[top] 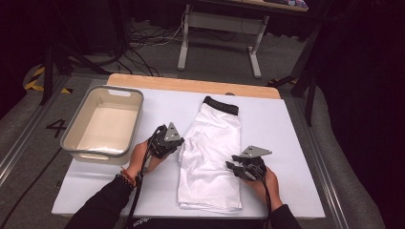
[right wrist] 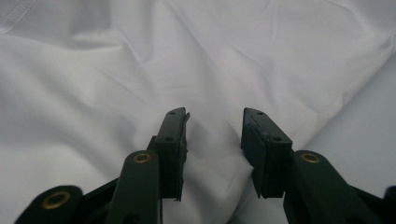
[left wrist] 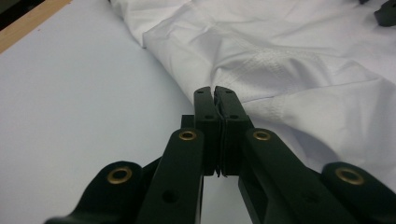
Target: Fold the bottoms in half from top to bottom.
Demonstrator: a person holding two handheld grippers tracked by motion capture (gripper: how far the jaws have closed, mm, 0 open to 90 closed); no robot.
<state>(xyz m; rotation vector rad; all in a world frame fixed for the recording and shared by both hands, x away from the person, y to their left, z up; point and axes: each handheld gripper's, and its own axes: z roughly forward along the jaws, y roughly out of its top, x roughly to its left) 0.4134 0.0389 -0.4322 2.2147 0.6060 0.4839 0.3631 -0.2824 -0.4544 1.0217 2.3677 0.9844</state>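
Observation:
White shorts (top: 210, 148) with a black waistband (top: 220, 106) lie flat on the white table cover (top: 286, 124), waistband at the far end. My left gripper (top: 180, 143) is at the shorts' left edge. In the left gripper view its jaws (left wrist: 214, 91) are pressed together on the edge of the white cloth (left wrist: 289, 56), which rises slightly off the cover there. My right gripper (top: 234, 168) rests on the shorts' right leg. Its jaws (right wrist: 215, 114) stand apart over the white cloth (right wrist: 140, 60), a soft fold lying between them without being pressed.
A grey bin (top: 136, 102) with a pale inside stands at the table's left. The wooden table edge (top: 191, 85) runs along the far side. Beyond it are a desk frame and cables on the floor. The right gripper's tip (left wrist: 385, 11) shows at the left gripper view's top right.

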